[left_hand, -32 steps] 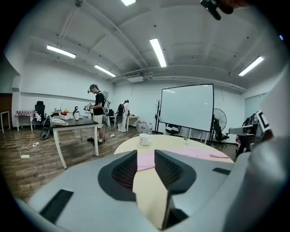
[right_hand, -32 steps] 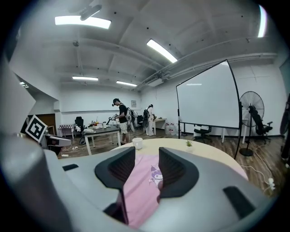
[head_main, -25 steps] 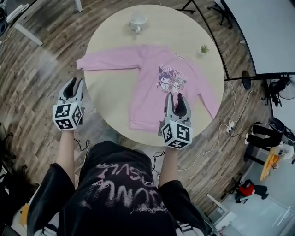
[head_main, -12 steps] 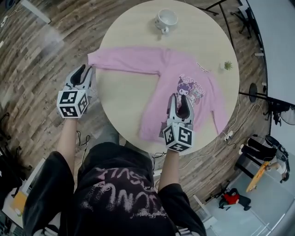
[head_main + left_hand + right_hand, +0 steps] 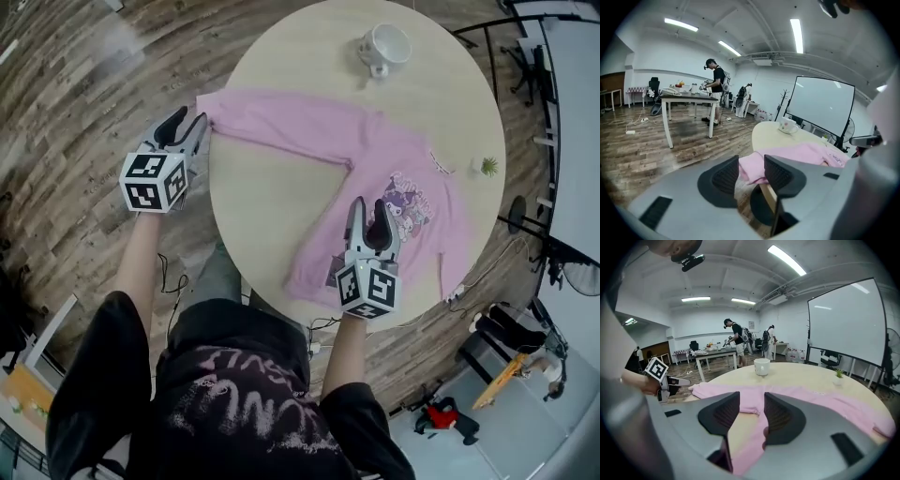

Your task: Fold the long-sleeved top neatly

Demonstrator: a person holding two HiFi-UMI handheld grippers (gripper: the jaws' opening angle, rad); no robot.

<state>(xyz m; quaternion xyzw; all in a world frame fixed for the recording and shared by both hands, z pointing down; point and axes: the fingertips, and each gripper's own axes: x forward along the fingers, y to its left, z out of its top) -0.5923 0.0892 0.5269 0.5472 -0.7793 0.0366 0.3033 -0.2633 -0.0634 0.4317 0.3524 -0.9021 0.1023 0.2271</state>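
Top, pink with a cartoon print on the chest, lies spread front up on the round table. One sleeve stretches straight out to the table's left edge, and its cuff reaches the rim. The other sleeve lies along the right rim.

The left hand-held gripper is at that cuff, just off the table's edge. Its jaws are spread and have just been opening wider. The cuff sits between the pads, which do not press on it.

The right hand-held gripper hovers over the body of the top near the hem. Its jaws are spread too, and pink cloth shows in the gap below them, unpinched.

A white mug stands on the far side of the table, clear of the top. A small plant stands near the right rim, just beside the collar.
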